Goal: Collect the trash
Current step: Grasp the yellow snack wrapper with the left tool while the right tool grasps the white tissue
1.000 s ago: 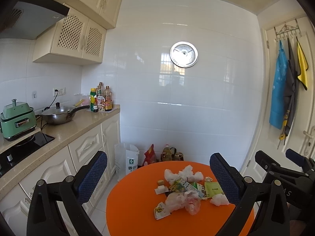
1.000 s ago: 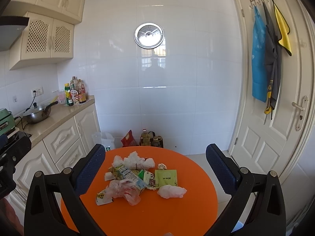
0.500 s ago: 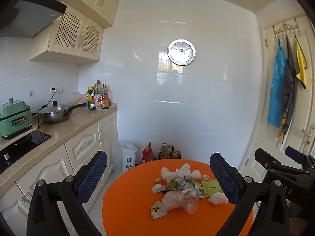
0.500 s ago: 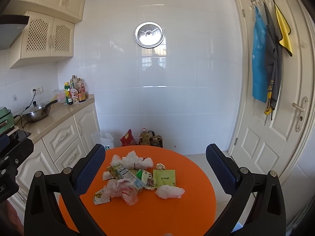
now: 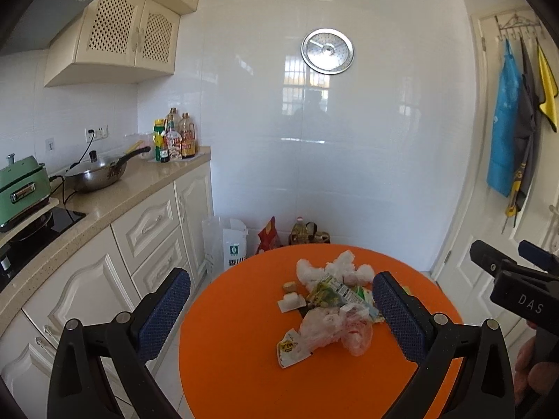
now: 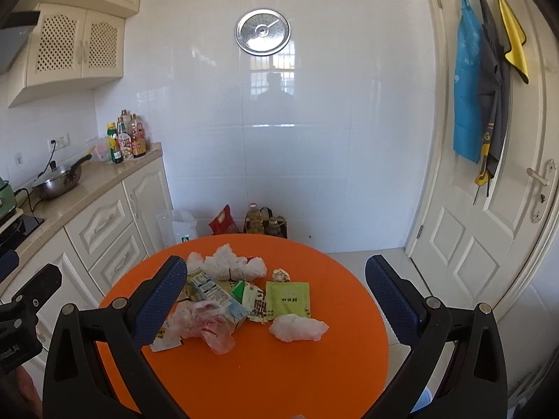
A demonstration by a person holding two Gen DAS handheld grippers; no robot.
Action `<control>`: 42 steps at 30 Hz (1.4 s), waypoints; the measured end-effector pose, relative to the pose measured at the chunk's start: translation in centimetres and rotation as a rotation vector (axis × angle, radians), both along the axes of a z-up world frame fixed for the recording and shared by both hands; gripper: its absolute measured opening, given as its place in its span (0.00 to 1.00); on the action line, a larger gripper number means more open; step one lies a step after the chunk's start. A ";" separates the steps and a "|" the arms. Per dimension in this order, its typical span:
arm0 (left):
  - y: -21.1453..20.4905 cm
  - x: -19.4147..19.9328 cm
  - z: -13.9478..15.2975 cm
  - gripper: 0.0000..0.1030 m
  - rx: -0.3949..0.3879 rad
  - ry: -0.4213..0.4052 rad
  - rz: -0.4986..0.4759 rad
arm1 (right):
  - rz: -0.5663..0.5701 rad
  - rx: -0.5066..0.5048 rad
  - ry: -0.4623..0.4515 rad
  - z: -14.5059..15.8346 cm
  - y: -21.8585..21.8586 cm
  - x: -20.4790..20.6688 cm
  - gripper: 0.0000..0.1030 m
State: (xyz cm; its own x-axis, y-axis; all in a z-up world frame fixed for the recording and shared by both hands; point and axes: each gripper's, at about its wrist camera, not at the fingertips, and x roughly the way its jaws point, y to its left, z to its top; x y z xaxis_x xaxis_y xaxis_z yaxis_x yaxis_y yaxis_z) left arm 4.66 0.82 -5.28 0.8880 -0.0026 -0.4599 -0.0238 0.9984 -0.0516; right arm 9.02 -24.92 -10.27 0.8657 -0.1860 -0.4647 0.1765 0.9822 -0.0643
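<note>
A heap of trash lies on a round orange table (image 5: pixel 237 366) (image 6: pixel 332 366): crumpled white tissues (image 5: pixel 335 269) (image 6: pixel 227 265), a clear plastic bag (image 5: pixel 335 328) (image 6: pixel 206 324), a crushed carton (image 5: pixel 332 289) (image 6: pixel 209 289), a green packet (image 6: pixel 287 298), a lone white tissue wad (image 6: pixel 298 328) and small wrappers (image 5: pixel 290 349). My left gripper (image 5: pixel 279 310) is open and empty, above the table's near left side. My right gripper (image 6: pixel 276 300) is open and empty, above the near edge, short of the heap. The right gripper's body shows at the right of the left wrist view (image 5: pixel 517 286).
A kitchen counter (image 5: pixel 115 195) with a wok (image 5: pixel 97 174), a green cooker (image 5: pixel 21 188) and bottles (image 5: pixel 174 139) runs along the left. Bags (image 5: pixel 230 248) and bottles (image 6: pixel 265 223) stand on the floor behind the table. A white door (image 6: pixel 489 227) with hung aprons is at the right.
Both grippers have moved closer to the table and tipped down a little, so the heap sits higher and larger in view. Both stay open and empty.
</note>
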 end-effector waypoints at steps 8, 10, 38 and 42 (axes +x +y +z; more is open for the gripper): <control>-0.6 6.2 -6.6 0.99 0.032 0.208 -0.014 | -0.019 0.028 0.181 -6.6 -1.9 4.4 1.00; -0.8 8.1 -8.3 0.99 0.042 0.267 -0.021 | -0.029 0.034 0.226 -8.4 -2.4 5.5 1.00; -2.7 26.5 -22.7 0.32 0.032 0.486 -0.155 | -0.022 0.073 0.470 -20.2 -6.9 12.4 0.64; -0.5 27.3 -23.2 0.17 -0.040 0.501 -0.180 | -0.013 0.100 0.462 -19.9 -7.1 11.9 0.62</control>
State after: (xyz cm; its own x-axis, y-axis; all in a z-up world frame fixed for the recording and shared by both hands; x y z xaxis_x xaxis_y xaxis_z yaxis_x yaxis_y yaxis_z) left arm 32.00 0.29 -28.50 0.5435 -0.1609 -0.8238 0.1162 0.9864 -0.1161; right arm 20.88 -32.00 -30.18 0.5623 -0.1307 -0.8165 0.1643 0.9854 -0.0446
